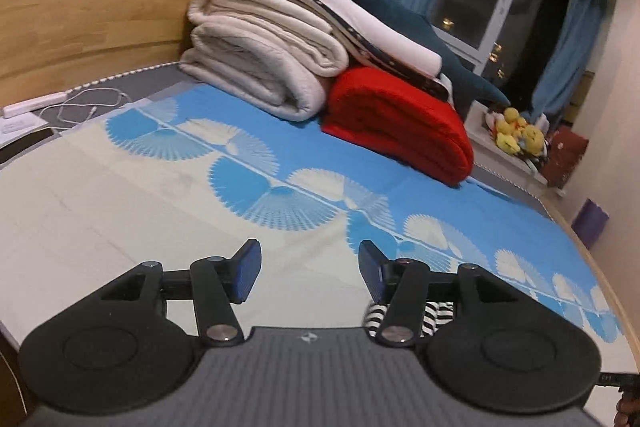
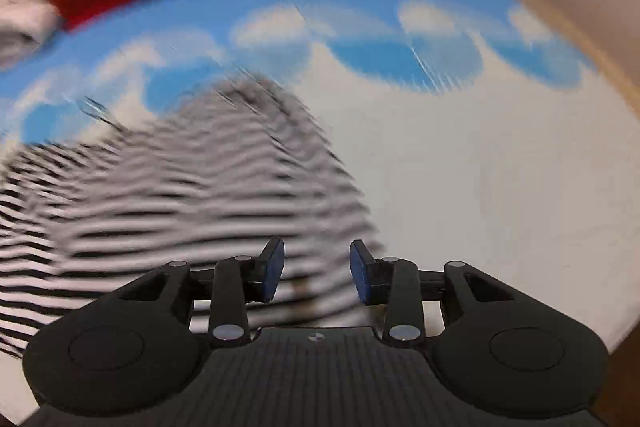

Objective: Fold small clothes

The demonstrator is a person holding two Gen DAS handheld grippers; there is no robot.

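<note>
A black-and-white striped garment [image 2: 192, 187] lies crumpled on the blue-and-cream patterned bed cover [image 2: 460, 167], blurred by motion in the right wrist view. My right gripper [image 2: 317, 273] is open, its fingers just above the garment's near right edge, holding nothing. My left gripper [image 1: 308, 273] is open and empty over the cream part of the cover [image 1: 120, 195]. A small piece of the striped garment [image 1: 436, 313] shows behind its right finger.
A stack of folded beige blankets [image 1: 260, 59], white linens and a red blanket [image 1: 400, 123] sits at the far side of the bed. A wooden headboard [image 1: 80, 7], a charger cable [image 1: 88, 103], plush toys [image 1: 516, 135] and a window lie beyond.
</note>
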